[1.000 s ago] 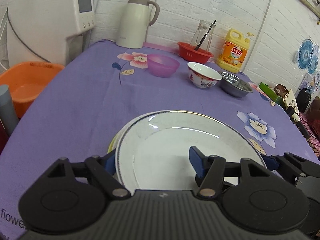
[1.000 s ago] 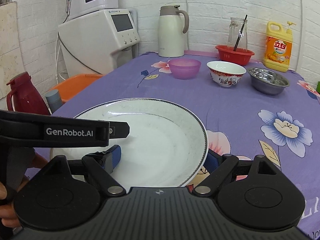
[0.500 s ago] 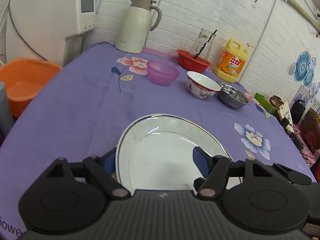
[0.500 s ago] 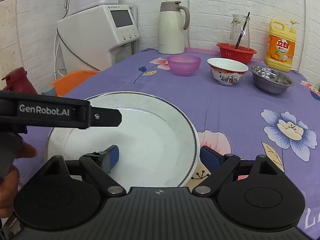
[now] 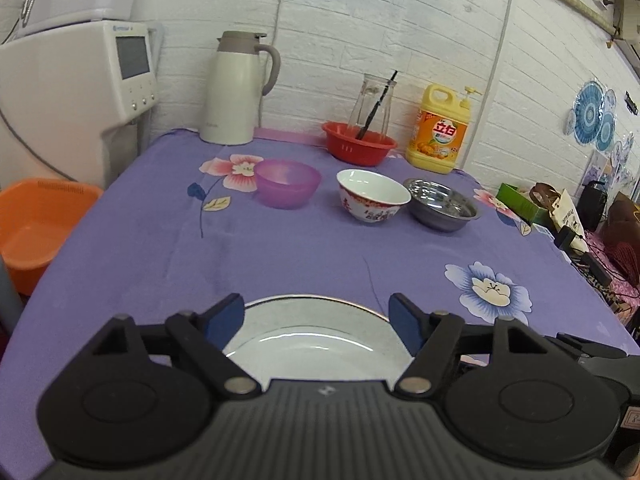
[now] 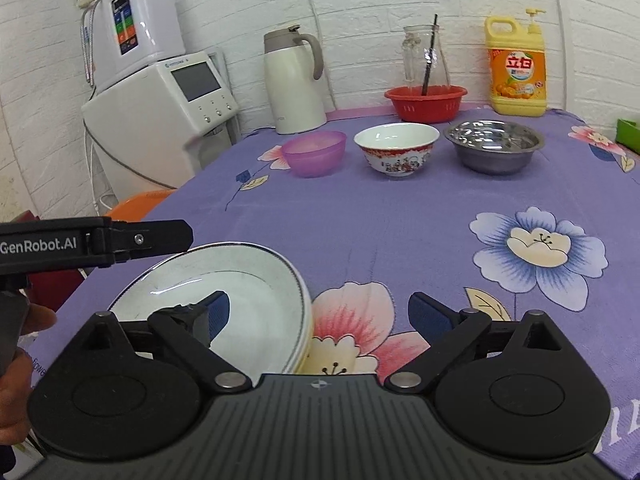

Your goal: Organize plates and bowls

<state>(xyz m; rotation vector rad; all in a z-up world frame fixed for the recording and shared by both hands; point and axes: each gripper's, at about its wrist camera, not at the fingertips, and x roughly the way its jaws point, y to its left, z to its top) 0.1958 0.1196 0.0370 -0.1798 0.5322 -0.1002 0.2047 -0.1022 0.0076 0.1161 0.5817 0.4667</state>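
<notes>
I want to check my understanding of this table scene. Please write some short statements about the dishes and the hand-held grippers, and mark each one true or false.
1. Three bowls stand in a row: purple plastic bowl, patterned ceramic bowl, steel bowl. True.
2. The glass jar stands in the steel bowl. False: it stands in the red basket.
3. The right hand-held gripper grips the white plate. False: it is open; only its left finger is over the plate.
4. The plate lies on another plate. True.
5. The left hand-held gripper holds a bowl. False: its jaws are opening, with only the plate's rim showing between them.
</notes>
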